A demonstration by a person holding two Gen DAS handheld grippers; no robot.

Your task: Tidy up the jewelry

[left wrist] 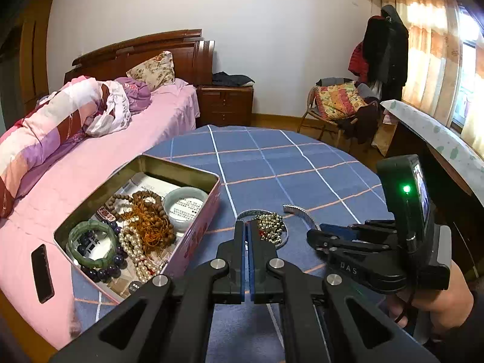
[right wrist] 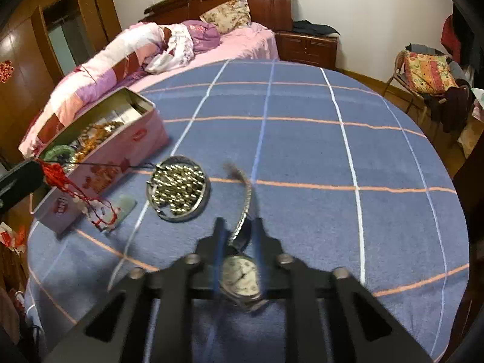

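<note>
An open pink tin (left wrist: pixel 193 236) (right wrist: pixel 127 148) on the blue checked tablecloth holds bead strings, pearls and green bangles (left wrist: pixel 90 242). My left gripper (left wrist: pixel 246 227) is shut; in the right wrist view it (right wrist: pixel 18 181) holds a red knotted cord (right wrist: pixel 57 175) with a pale jade pendant (right wrist: pixel 121 208) hanging onto the cloth. A silver bangle filled with gold beads (left wrist: pixel 269 227) (right wrist: pixel 178 189) lies beside the tin. My right gripper (right wrist: pixel 239 227) (left wrist: pixel 314 236) is closed around a wristwatch (right wrist: pixel 242 278), whose metal band (right wrist: pixel 245 199) (left wrist: pixel 299 211) sticks out forward.
A bed with pink sheets (left wrist: pixel 90 157) runs along the table's left side, with a black phone (left wrist: pixel 42 272) on it. A chair with clothes (left wrist: pixel 338 103) and a wooden nightstand (left wrist: pixel 225 104) stand beyond the table's far edge.
</note>
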